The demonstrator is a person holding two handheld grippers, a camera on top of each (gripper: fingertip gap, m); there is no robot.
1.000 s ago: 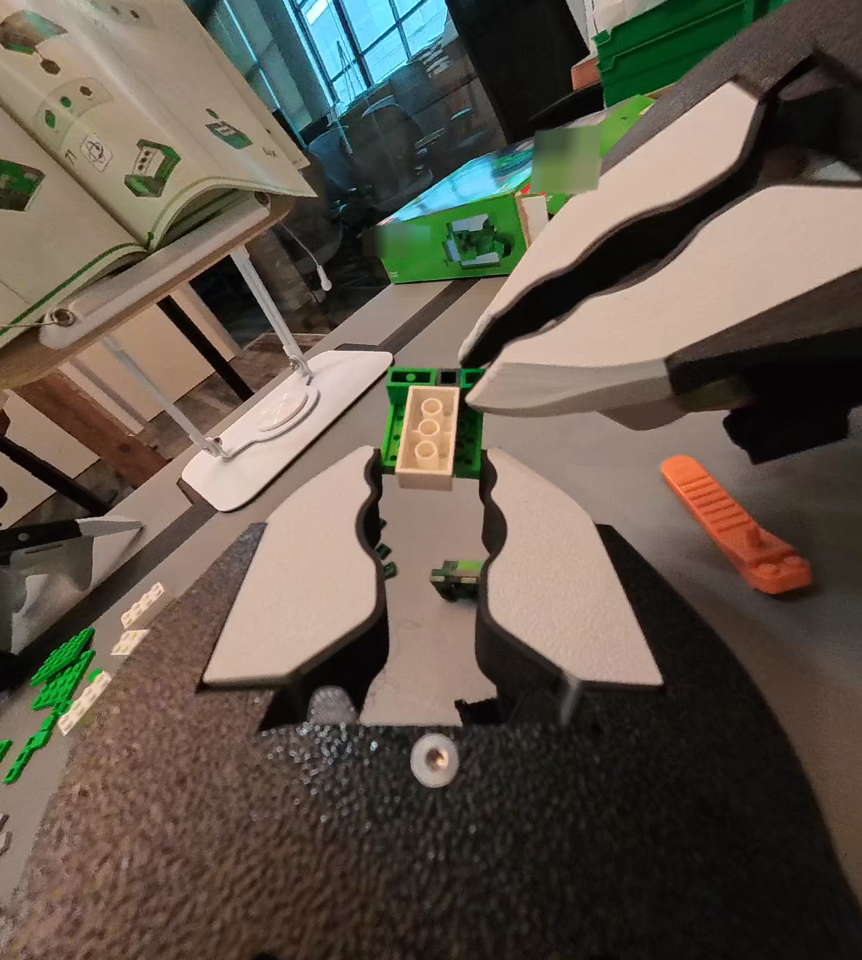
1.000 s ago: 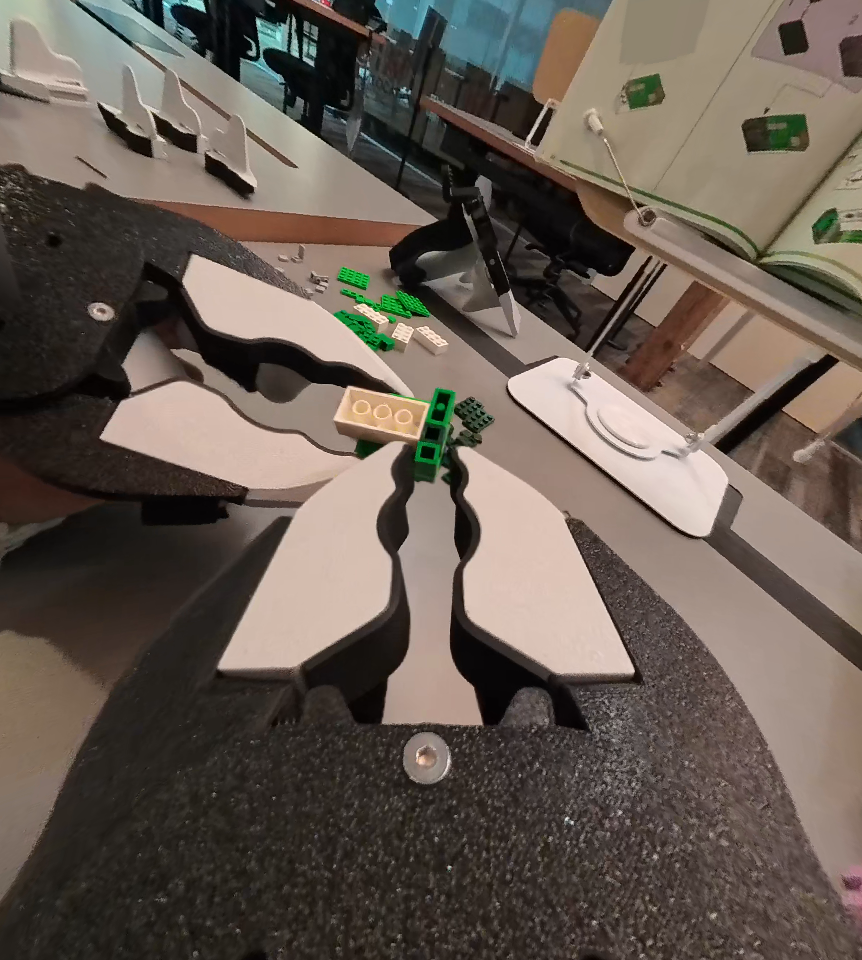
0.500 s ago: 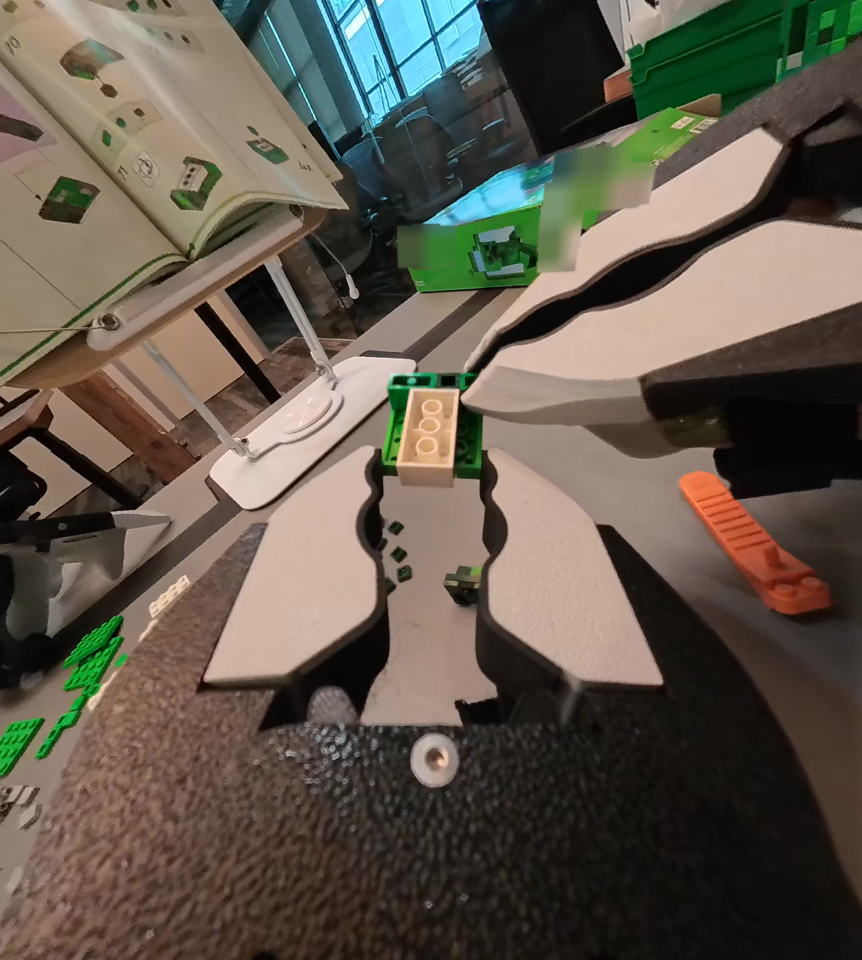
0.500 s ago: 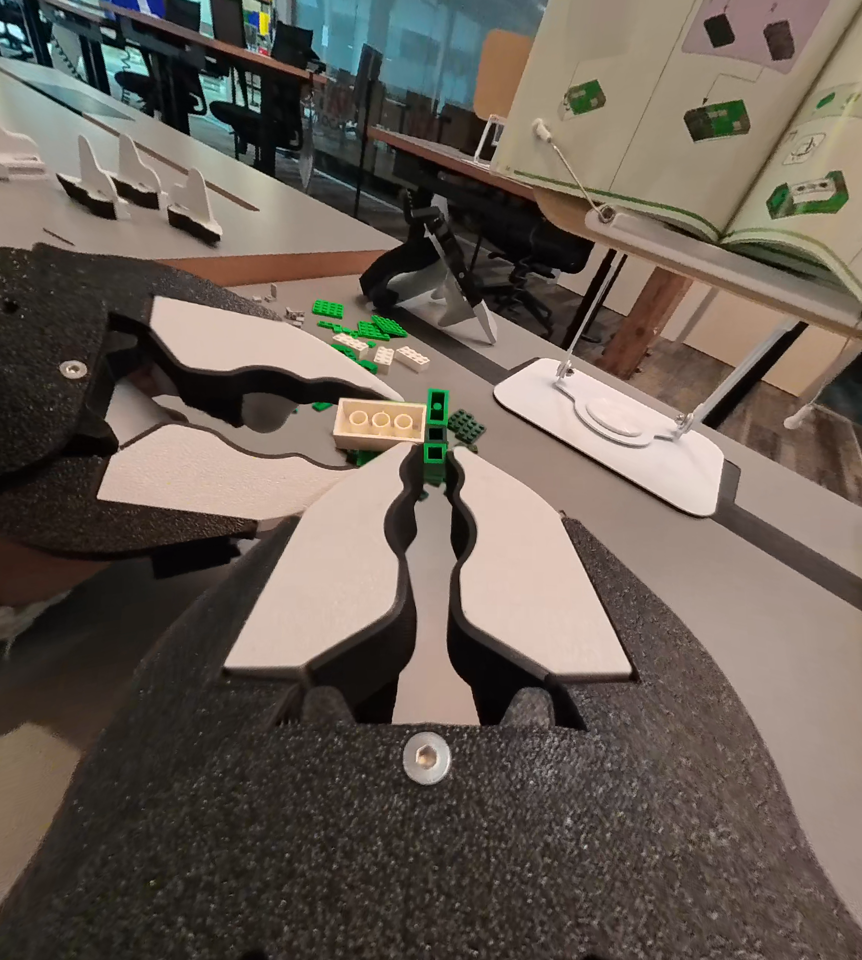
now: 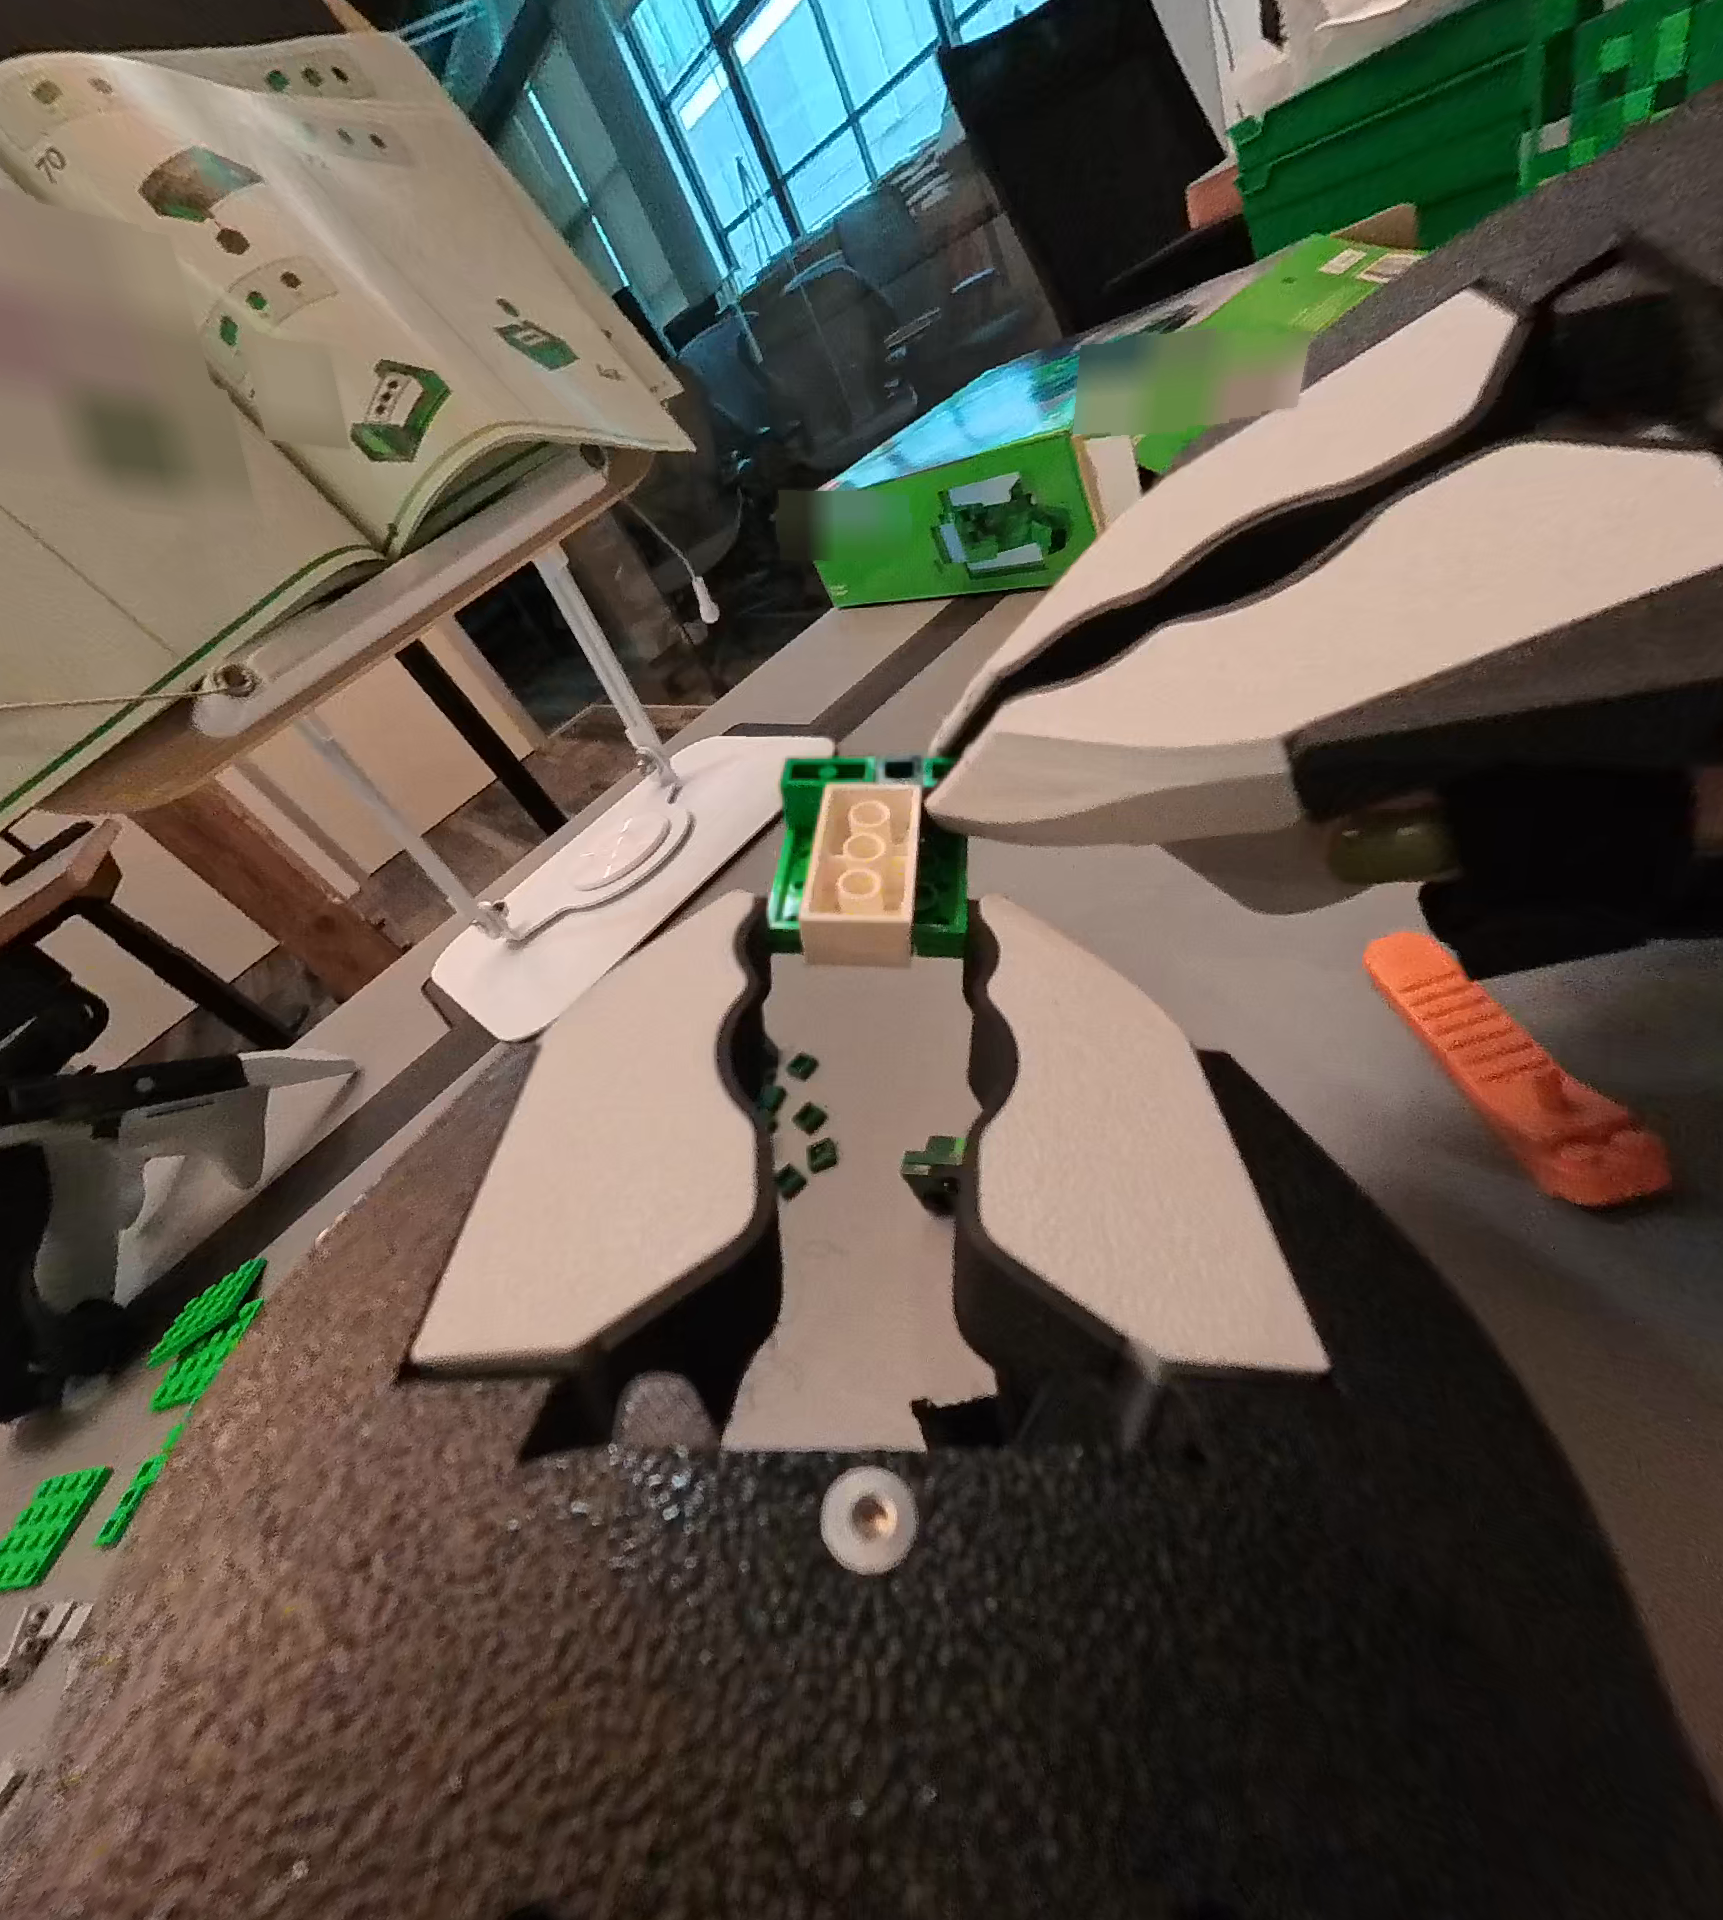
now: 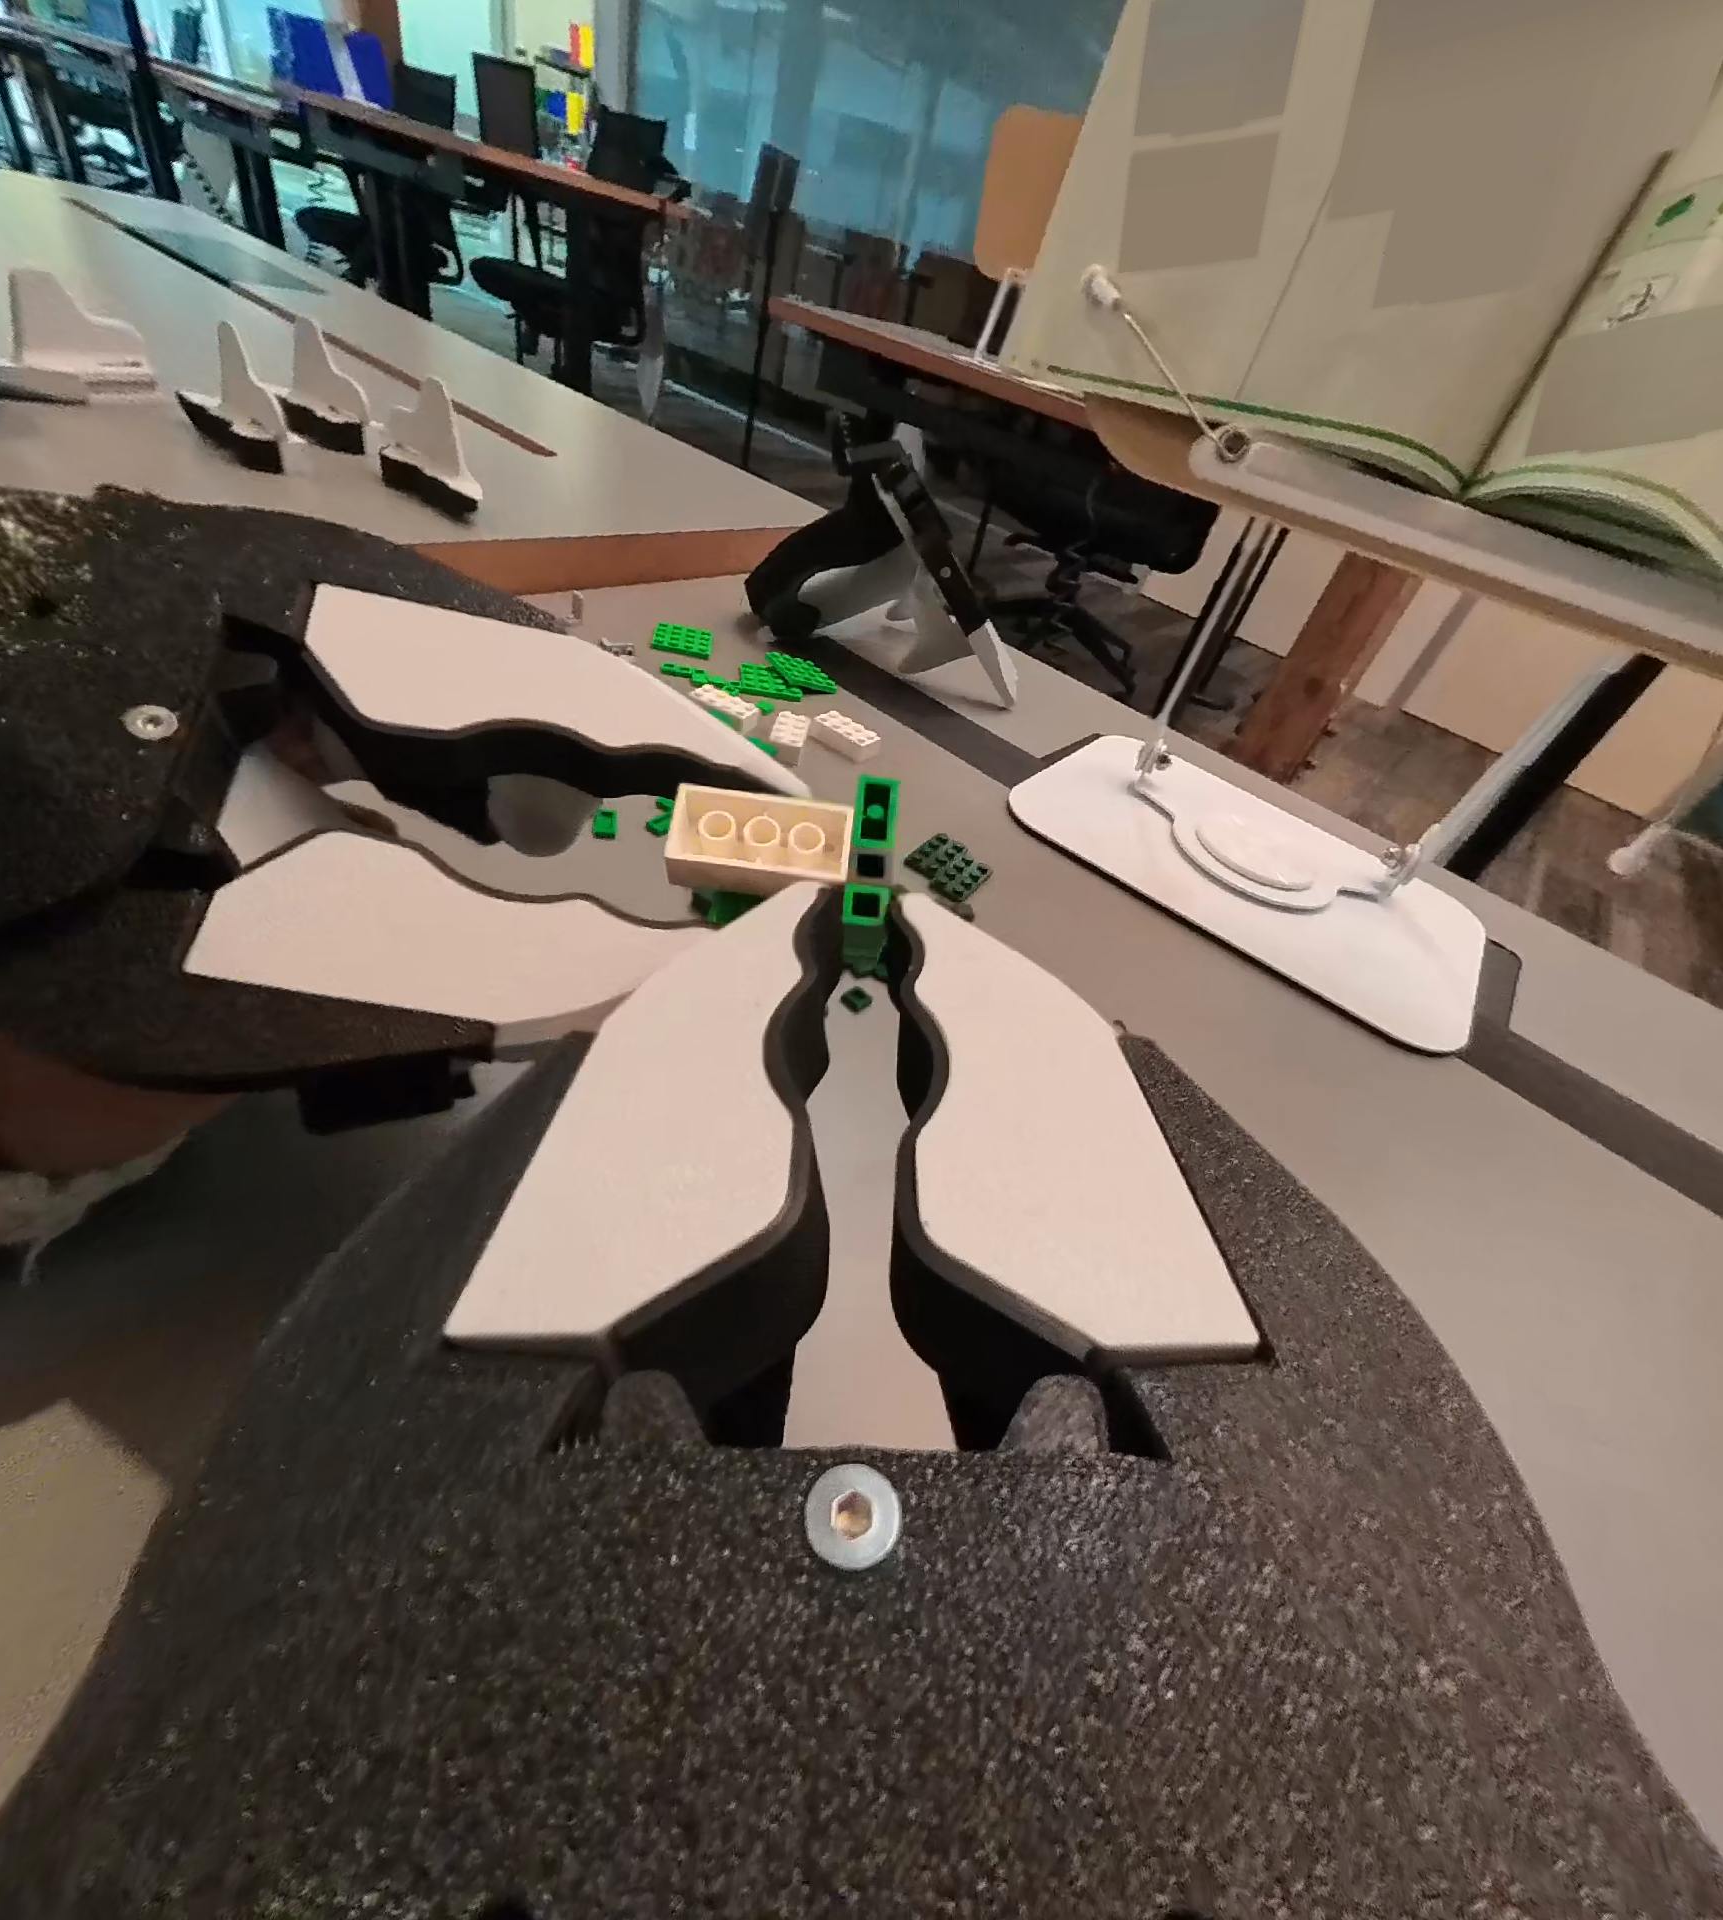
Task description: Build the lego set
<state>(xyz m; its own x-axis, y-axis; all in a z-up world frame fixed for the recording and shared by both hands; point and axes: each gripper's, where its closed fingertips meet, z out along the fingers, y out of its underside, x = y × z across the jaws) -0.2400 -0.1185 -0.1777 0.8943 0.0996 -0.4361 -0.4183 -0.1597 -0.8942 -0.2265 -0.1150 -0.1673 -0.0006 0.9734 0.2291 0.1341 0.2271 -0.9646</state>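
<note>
While held up off the grey table [image 5: 1667, 1351], or so it looks, all eyes on one relation. Left gripper [image 5: 865, 930]: clamped on the green base [image 5: 943, 883], a finger on each long side, spread no wider than the base itself. Carrying on top the white brick [image 5: 857, 868], hollow side and round tubes facing up, long axis pointing straight away along the left fingers. Seen crosswise in the right wrist view, so a square-on meeting: right gripper [image 6: 862, 909] reaching in from the left gripper's right, at about a right angle to the brick's length. Almost closed, and pinching the near end of the green strip [image 6: 876, 821], a short row with a black cell in the middle, set across the far short end of the white brick and touching it. Probably seating that strip against the base. Calls, most likely, for a push along the strip's own line from the right while bracing hard with the left, neither arm nearer than the other, both already on the work. Worth watching for a twist: pinched only at one end, and liable to pivot rather than click home. Well apart on the table, an orange brick separator [image 5: 1511, 1081] and loose green plates [image 6: 784, 675], untouched.
</note>
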